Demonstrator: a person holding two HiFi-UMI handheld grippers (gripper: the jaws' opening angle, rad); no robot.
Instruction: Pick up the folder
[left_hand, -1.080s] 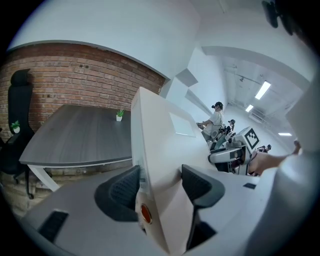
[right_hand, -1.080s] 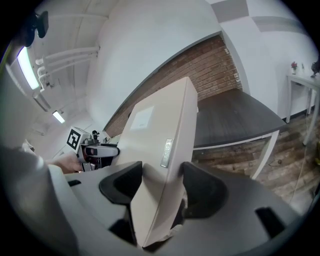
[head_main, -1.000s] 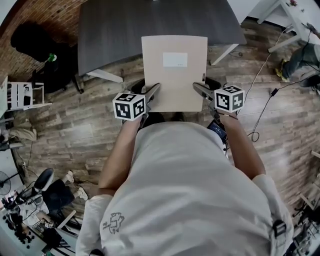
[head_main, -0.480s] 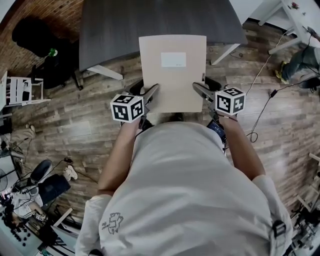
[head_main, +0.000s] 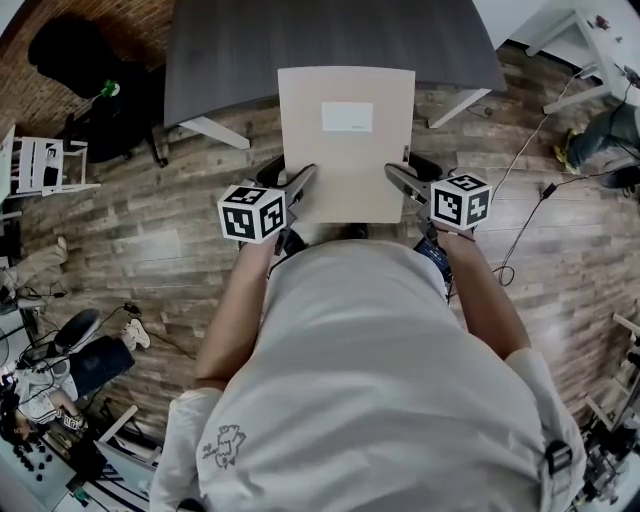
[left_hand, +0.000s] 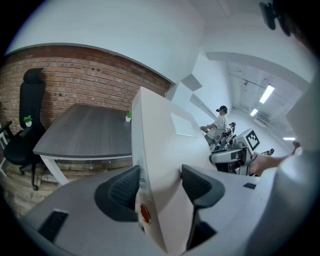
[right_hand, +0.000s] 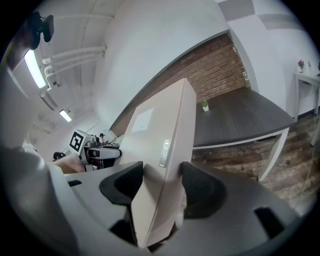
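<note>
The folder (head_main: 345, 140) is a beige flat folder with a white label, held level in the air in front of the person's chest. My left gripper (head_main: 300, 186) is shut on its near left edge, and my right gripper (head_main: 398, 180) is shut on its near right edge. In the left gripper view the folder (left_hand: 165, 145) stands edge-on between the dark pads (left_hand: 122, 187) of the left gripper (left_hand: 160, 185). In the right gripper view the folder (right_hand: 160, 150) is likewise clamped in the right gripper (right_hand: 162, 182). The folder's far end overlaps the table's front edge.
A dark grey table (head_main: 250, 50) with white legs stands ahead on the wooden floor (head_main: 150, 250). A black office chair (head_main: 80, 60) is at the far left by a brick wall. Cables (head_main: 520, 200) trail at the right, and clutter lies at the lower left.
The table and floor have slid slightly upward in the head view, while the folder and both grippers keep their place in it. Both grips are unchanged.
</note>
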